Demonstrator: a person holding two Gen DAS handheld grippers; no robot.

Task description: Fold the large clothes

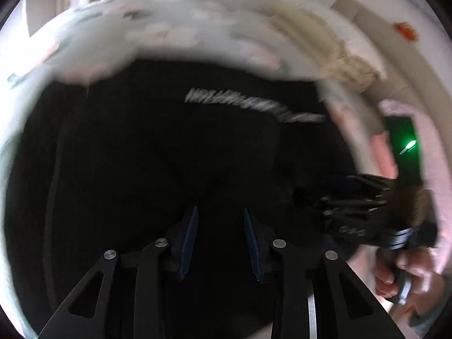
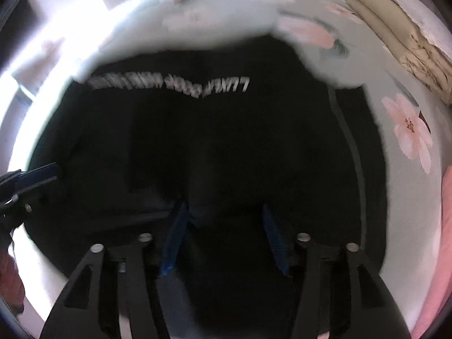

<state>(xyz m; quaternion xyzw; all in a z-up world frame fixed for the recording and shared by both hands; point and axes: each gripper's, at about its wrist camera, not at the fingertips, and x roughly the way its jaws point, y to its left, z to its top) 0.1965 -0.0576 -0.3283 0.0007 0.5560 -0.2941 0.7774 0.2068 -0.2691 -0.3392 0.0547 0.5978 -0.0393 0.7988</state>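
Note:
A large black garment (image 1: 169, 152) with a line of white lettering (image 1: 254, 106) lies spread on a floral bedsheet (image 1: 175, 36). It also fills the right wrist view (image 2: 226, 141), lettering (image 2: 169, 83) at the top. My left gripper (image 1: 220, 214) is open just above the cloth, nothing between its blue pads. My right gripper (image 2: 223, 212) is open too, over the black cloth, and shows in the left wrist view (image 1: 353, 206) at the right, held by a hand. The left gripper shows at the left edge of the right wrist view (image 2: 28, 180). Both views are blurred.
The pale sheet with pink flowers (image 2: 412, 130) surrounds the garment. A folded beige blanket (image 2: 404, 28) lies at the far right of the bed, also seen in the left wrist view (image 1: 333, 48). A pink cloth (image 2: 440, 240) lies at the right edge.

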